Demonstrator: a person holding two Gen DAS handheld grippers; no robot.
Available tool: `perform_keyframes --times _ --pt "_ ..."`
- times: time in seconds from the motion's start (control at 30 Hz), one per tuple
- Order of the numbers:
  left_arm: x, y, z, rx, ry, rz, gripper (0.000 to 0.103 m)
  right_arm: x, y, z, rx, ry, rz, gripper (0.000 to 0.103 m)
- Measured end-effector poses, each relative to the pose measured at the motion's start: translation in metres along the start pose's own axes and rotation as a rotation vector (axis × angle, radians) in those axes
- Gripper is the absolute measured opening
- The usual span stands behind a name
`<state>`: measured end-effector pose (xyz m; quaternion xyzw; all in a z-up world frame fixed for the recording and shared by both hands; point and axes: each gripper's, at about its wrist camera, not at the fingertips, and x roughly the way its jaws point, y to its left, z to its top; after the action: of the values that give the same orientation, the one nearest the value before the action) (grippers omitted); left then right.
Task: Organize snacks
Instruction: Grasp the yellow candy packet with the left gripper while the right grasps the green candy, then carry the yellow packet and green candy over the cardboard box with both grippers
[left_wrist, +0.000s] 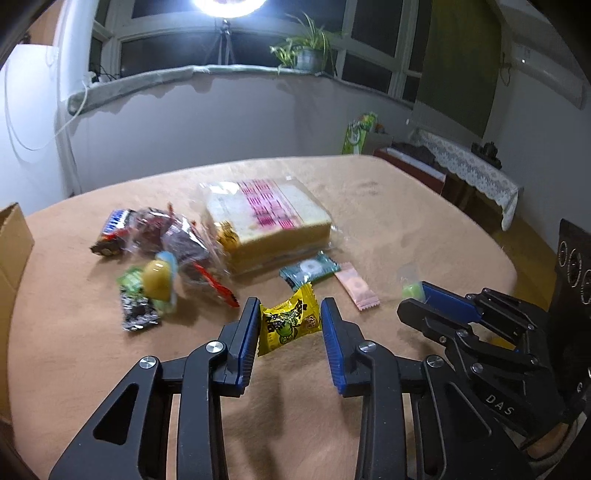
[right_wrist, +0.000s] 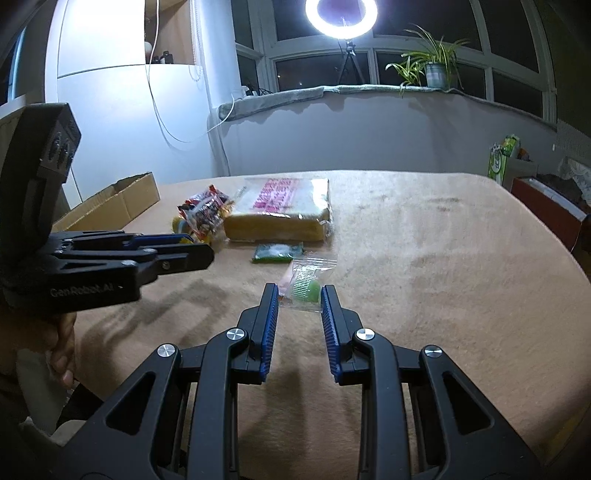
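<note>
A cardboard box sits at the far left edge of the table, well left of the bagged loaf of bread, the landmark here. Just left of the bread lies a heap of wrapped snacks, touching its bag. In front of the bread, toward the camera, the left gripper is pinched on a yellow candy packet, its blue pads pressing both ends. Just in front of the bread's right corner lie a teal sachet and a pink sachet, side by side. Further right of the bread, the right gripper is pressed together on a clear packet with a green sweet, held at the table's surface.
</note>
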<state>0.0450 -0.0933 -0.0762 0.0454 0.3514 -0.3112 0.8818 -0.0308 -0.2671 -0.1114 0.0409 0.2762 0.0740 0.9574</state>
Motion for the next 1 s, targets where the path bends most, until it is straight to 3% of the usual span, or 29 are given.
perform_keyframes --times 0.47,0.77,1.0 --pt "-0.062 0.056 -0.010 -0.096 -0.138 0.069 0.031 0.001 0.073 0.036 -0.129 -0.029 0.032 0.025" --pt "-0.109 0.116 -0.022 -0.196 -0.228 0.141 0.031 0.018 0.157 0.062 -0.251 -0.052 0.126 0.025" --pt "-0.145 0.171 -0.032 -0.272 -0.291 0.243 0.031 0.032 0.226 0.081 -0.344 -0.078 0.231 0.025"
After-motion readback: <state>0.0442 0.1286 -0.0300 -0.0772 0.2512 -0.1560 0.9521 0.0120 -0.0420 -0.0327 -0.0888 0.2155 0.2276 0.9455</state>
